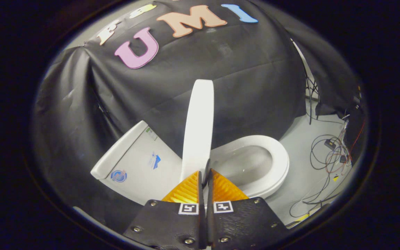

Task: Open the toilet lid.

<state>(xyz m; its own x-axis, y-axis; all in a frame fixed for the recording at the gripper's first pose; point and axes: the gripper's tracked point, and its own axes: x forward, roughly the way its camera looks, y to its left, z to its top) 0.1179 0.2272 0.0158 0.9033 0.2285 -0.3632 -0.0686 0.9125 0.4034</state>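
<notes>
The white toilet lid (199, 125) stands raised, nearly upright and seen edge-on, between the tank (135, 163) and the bowl. The seat ring (279, 156) lies down around the open bowl, to the right of the lid. My gripper (205, 172) is shut, its fingers pressed close together with only a thin slit between them. Its tips sit right at the lower end of the lid, which rises just ahead of them. I cannot tell whether the tips touch the lid; it is not held between the fingers.
The booth's black cloth wall hangs behind the toilet. On the pale floor (300, 180) to the right lies a tangle of cables (328, 156) with small boxes, and more wires hang down along the cloth's right edge.
</notes>
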